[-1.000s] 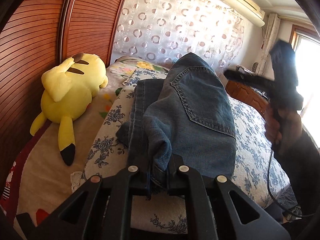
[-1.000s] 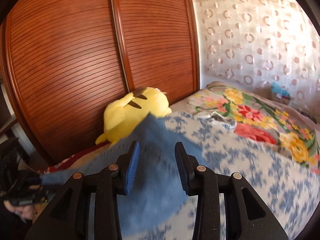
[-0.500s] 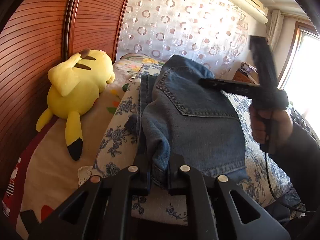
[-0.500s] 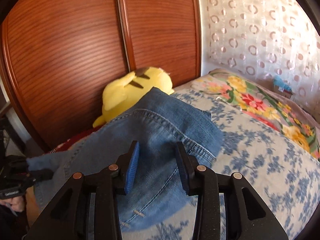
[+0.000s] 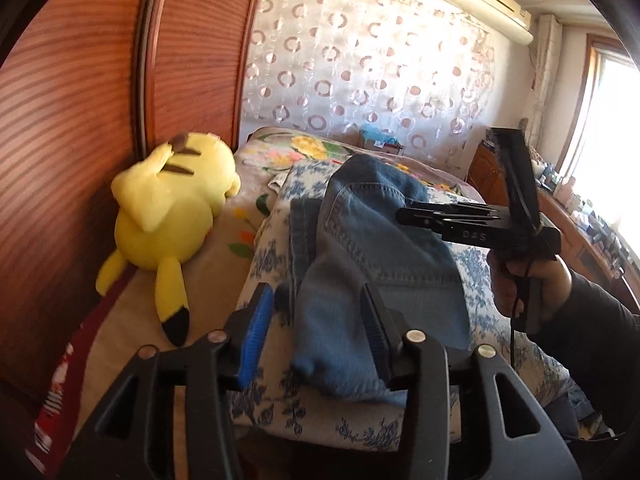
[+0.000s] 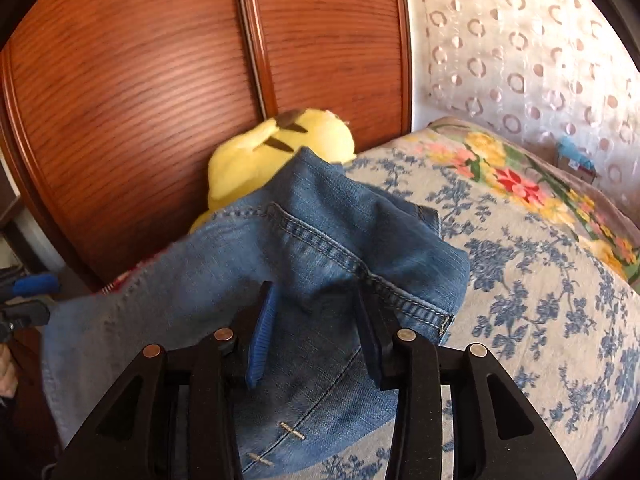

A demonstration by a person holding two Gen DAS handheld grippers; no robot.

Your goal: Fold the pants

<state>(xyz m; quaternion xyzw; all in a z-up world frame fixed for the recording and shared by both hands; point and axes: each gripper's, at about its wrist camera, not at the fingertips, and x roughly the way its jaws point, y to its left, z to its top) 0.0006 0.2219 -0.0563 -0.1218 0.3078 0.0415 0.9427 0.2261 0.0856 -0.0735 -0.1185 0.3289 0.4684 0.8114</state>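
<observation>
Item: jeans (image 5: 372,264), folded on the bed (image 5: 276,404); your left gripper (image 5: 316,340) has just spread, releasing the fold to settle. Your right gripper (image 6: 316,336) hovers spread above the denim, pinching nothing.

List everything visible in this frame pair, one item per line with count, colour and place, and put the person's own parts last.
jeans: one, blue denim, folded on the blue-flowered cover.
plush toy: one, yellow with black-tipped ears, lying on the bed beside the wardrobe.
blue-flowered cover: one, white and blue, over the bed.
floral blanket: one, multicoloured, at the far end of the bed.
wardrobe doors: two, reddish-brown ribbed wood, alongside the bed.
curtain: one, white with rings, behind the bed.
air conditioner: one, white, high on the wall.
left hand-held gripper: jaws just opened, jeans edge between them, released.
right hand-held gripper: open, above the jeans.
hand: one, dark sleeve, holding the right hand-held gripper.
</observation>
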